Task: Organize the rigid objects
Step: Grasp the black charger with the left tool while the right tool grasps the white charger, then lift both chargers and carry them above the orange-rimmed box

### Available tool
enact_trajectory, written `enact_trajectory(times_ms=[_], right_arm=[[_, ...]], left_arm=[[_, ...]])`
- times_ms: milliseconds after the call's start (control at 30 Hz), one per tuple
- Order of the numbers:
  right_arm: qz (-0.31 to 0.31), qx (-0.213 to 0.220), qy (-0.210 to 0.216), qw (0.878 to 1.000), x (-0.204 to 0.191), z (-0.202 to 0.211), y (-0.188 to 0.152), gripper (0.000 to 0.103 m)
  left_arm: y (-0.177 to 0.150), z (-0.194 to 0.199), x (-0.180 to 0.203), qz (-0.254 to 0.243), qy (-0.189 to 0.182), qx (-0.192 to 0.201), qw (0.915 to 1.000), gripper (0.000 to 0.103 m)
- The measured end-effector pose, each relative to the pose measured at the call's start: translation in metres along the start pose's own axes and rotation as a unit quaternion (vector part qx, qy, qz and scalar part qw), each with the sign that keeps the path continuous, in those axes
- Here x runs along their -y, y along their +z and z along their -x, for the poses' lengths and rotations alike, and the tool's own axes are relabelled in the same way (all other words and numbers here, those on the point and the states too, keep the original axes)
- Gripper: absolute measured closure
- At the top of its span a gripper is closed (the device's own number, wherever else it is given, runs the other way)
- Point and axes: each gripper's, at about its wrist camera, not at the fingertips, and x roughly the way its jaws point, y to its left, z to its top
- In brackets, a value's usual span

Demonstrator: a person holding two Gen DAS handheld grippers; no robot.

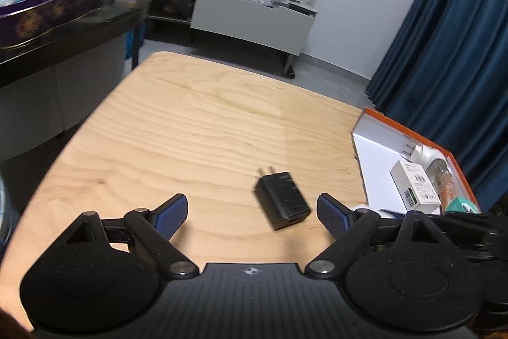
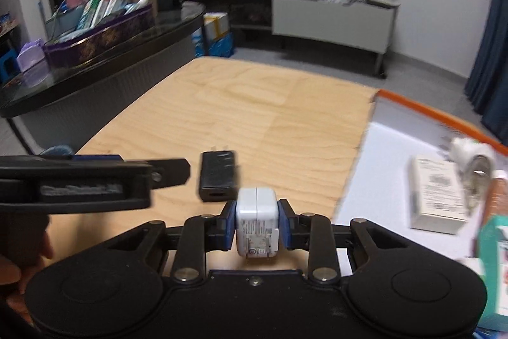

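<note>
A black plug adapter [image 1: 282, 200] lies flat on the wooden table [image 1: 197, 123], prongs pointing away. My left gripper [image 1: 250, 212] is open, its blue pads either side of the adapter and just short of it. My right gripper [image 2: 257, 223] is shut on a white plug adapter [image 2: 257, 223], prongs toward the camera, held above the table's near edge. The black adapter [image 2: 219, 177] lies just beyond it, with the left gripper [image 2: 95, 180] reaching in from the left. An orange-rimmed white box [image 1: 374, 167] at the right holds several items.
In the box [image 2: 381, 180] lie a small white carton [image 2: 439, 196], a white plug [image 2: 470, 154], an orange tube and a teal pack [image 2: 495, 262]. A dark counter [image 2: 95, 65] with a full purple tray stands to the left, a sideboard behind.
</note>
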Motion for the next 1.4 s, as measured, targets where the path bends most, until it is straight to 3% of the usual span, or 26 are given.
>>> enact_trajectory(times_ms=[67,133,200,233,267,367,733,933,1133,1400], right_arm=[[-0.018,0.014,-0.004,1.0,0.012,0.012,-0.002,0.069],[-0.03,0.024,-0.009,0.999,0.022,0.022,-0.003,0.069],[-0.04,0.033,-0.014,0.999,0.031,0.031,-0.005,0.069],[-0.044,0.035,-0.015,0.998,0.035,0.034,-0.005,0.069],[-0.048,0.038,-0.017,0.998,0.037,0.037,-0.006,0.069],[-0.062,0.047,-0.014,0.997,0.044,0.041,-0.006,0.069],[-0.089,0.078,-0.028,0.993,0.057,0.062,-0.008,0.069],[-0.096,0.086,-0.035,0.991,0.059,0.077,-0.015,0.069],[-0.099,0.102,-0.04,0.989,0.058,0.094,-0.015,0.069],[-0.111,0.133,-0.069,0.982,0.074,0.128,-0.019,0.069]], left_arm=[[-0.001,-0.011,0.009,-0.005,0.002,-0.005,1.0,0.015],[-0.002,-0.022,0.016,-0.007,0.006,-0.01,0.9999,0.024],[-0.002,-0.033,0.023,-0.014,0.019,-0.017,0.9996,0.039],[-0.003,-0.035,0.027,-0.022,0.027,-0.006,0.9994,0.04],[-0.004,-0.038,0.029,-0.028,0.034,-0.003,0.999,0.048],[-0.007,-0.037,0.032,-0.04,0.034,0.009,0.9986,0.067],[-0.005,0.002,0.039,-0.071,0.014,0.04,0.9966,0.068],[-0.012,0.008,0.036,-0.066,0.01,0.036,0.9971,0.068],[-0.002,0.031,0.042,-0.056,-0.013,0.062,0.9964,0.068],[0.003,0.059,0.081,-0.072,-0.062,0.092,0.9912,0.068]])
